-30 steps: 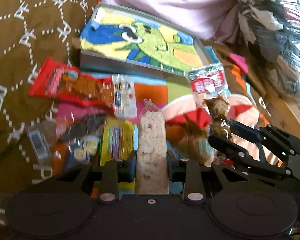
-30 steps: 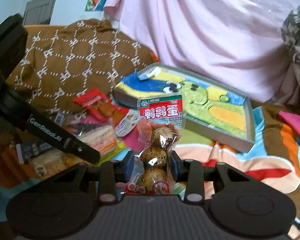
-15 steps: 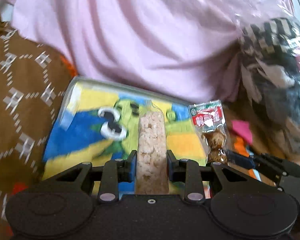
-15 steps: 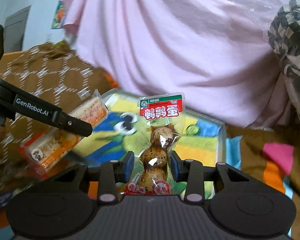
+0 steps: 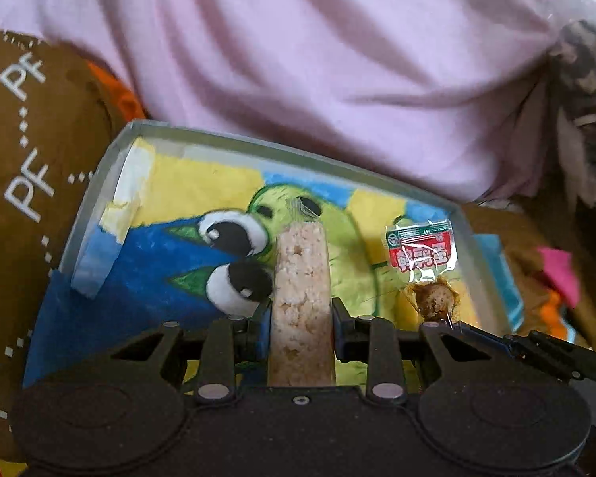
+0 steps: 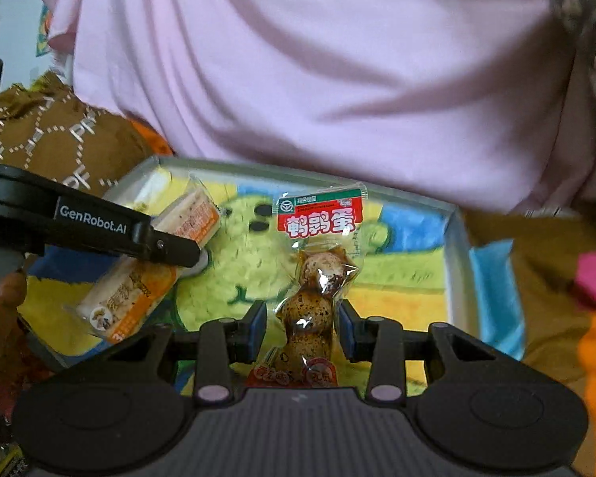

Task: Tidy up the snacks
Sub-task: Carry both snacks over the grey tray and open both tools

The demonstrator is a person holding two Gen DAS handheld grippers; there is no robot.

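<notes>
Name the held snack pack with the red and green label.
The quail egg pack, between the right tool's fingers; the left tool holds a pale rice bar.

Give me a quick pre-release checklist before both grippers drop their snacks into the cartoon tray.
1. Left gripper shut on the rice cracker bar: ok.
2. Right gripper on the quail egg pack: not ok, gaps show between pads and pack, so the jaws look open.
3. Both snacks in front of the cartoon tray floor, inside its rim: ok.
4. Tray floor free of other snacks where they would land: ok, none visible.
5. Clearance between the two grippers: cannot tell, they are close side by side.
6. Height above the tray floor: cannot tell.
</notes>
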